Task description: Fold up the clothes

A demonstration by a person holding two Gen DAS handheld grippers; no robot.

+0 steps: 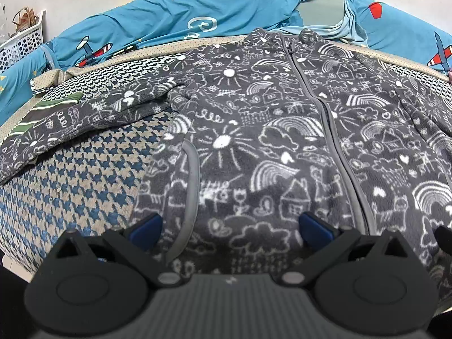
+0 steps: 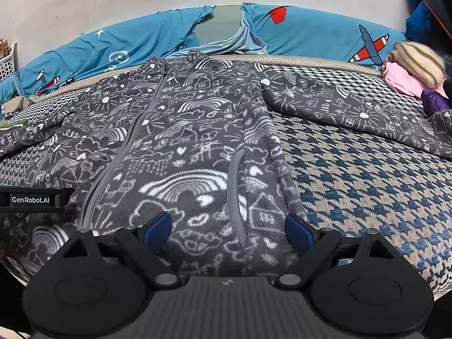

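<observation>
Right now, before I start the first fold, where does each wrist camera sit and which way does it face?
Left wrist: rides the left gripper, angled down over the jacket's hem left of the zipper; its own open blue fingers show.
Right wrist: rides the right gripper, angled down over the hem right of the zipper; its open fingers show, and the left gripper's labelled body at left edge.
Shared: the jacket laid flat, houndstooth cover, blue bedding along the wall.

Jacket (image 1: 254,130) flat on bed (image 1: 84,175), sleeves spread; pillows (image 1: 197,14) behind.
</observation>
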